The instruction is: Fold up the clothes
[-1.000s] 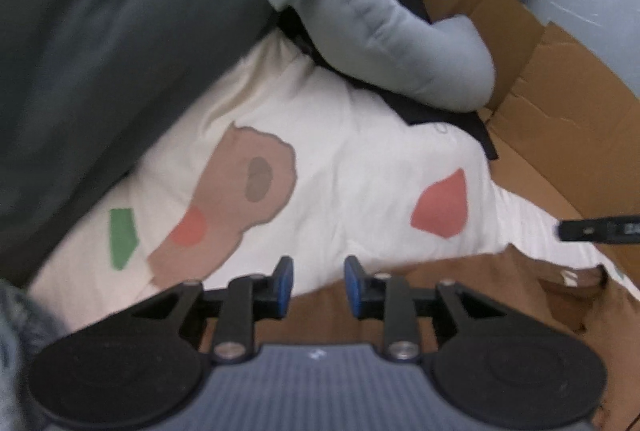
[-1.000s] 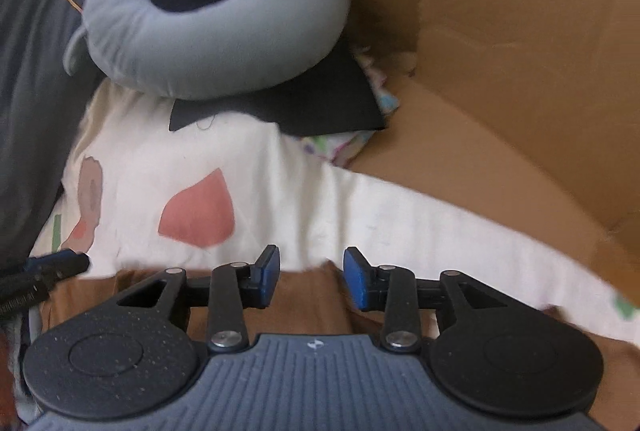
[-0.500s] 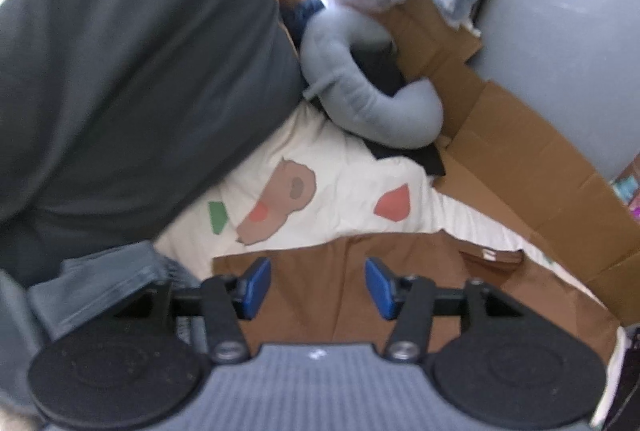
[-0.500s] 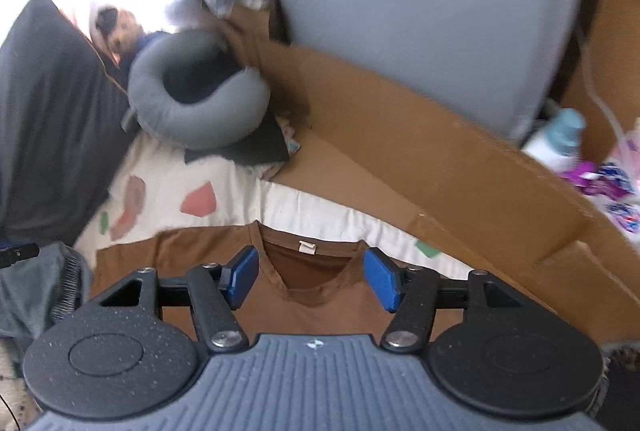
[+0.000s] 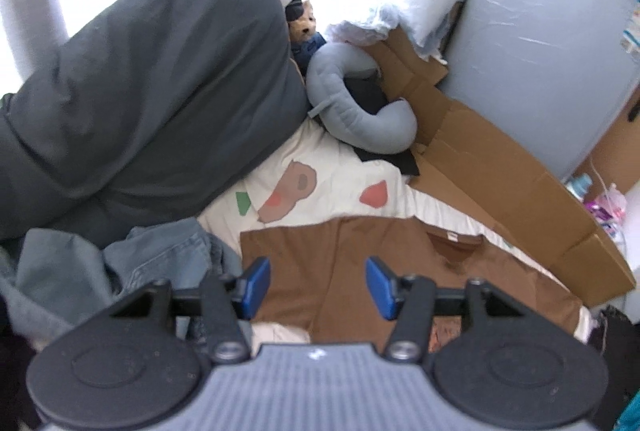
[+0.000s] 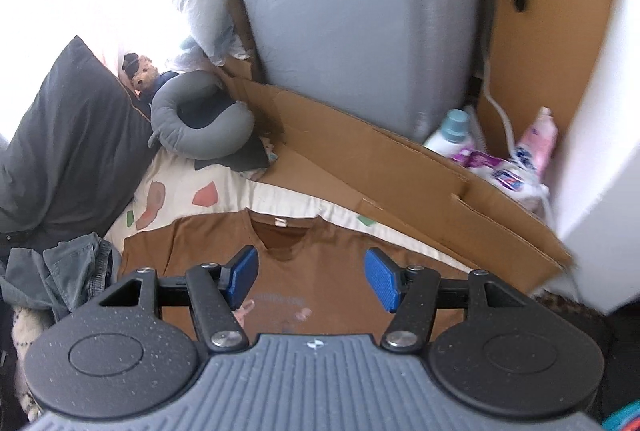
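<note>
A brown T-shirt (image 5: 360,263) (image 6: 320,271) lies spread flat on a cream patterned bedsheet (image 5: 332,187) (image 6: 180,191), neckline and white label toward the cardboard side. My left gripper (image 5: 314,283) hangs well above the shirt's left part, jaws open, nothing between the blue pads. My right gripper (image 6: 310,277) hovers high over the shirt's chest just below the neckline, open and empty too. A crumpled grey-blue garment (image 5: 132,263) (image 6: 60,267) is heaped left of the shirt.
A dark grey pillow (image 5: 140,103) (image 6: 68,147) leans at the left. A grey neck pillow (image 5: 360,111) (image 6: 200,127) and a teddy bear (image 6: 142,75) sit at the bed's head. Flattened cardboard (image 5: 500,183) (image 6: 400,175) and a grey mattress (image 6: 360,11) line the right, with bottles (image 6: 452,135) beyond.
Both grippers opened wider and rose far back from the shirt's top edge. The shirt, released, now lies flat and fully in view.
</note>
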The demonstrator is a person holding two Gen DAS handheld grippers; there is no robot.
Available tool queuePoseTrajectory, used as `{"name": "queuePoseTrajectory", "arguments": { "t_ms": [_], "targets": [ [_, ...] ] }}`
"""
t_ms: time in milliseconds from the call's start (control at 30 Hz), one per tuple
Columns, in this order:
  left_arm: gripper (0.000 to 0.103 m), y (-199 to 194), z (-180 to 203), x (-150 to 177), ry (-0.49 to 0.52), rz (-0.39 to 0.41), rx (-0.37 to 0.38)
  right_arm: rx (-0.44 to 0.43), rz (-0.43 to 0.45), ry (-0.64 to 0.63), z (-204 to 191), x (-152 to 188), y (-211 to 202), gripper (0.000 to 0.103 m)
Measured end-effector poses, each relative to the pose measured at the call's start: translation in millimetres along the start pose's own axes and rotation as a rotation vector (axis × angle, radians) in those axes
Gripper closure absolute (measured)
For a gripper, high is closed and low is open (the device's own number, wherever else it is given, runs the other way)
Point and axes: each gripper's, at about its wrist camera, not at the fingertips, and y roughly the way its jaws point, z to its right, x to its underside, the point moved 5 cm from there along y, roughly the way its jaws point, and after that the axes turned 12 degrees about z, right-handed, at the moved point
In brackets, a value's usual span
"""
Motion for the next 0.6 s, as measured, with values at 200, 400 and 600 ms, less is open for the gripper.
{"name": "queuePoseTrajectory", "arguments": {
  "t_ms": [200,400,600],
  "targets": [
    [0.046,-49.3,-11.1,25.9,0.035,-0.012,0.0,0.017,0.02,0.01,29.0,36.9,-71.6,0.037],
    [0.046,-98.4,-18.3,50.7,0.049,-0.008,-0.009,0.022,0.063,0.015,50.7,68.7,-136.6,0.037],
    [0.046,-135.2,-26.3,69.8,0.051,-0.006,0.001,0.041,0.094,0.012,64.2,102.0,-194.3,0.037]
  ]
}}
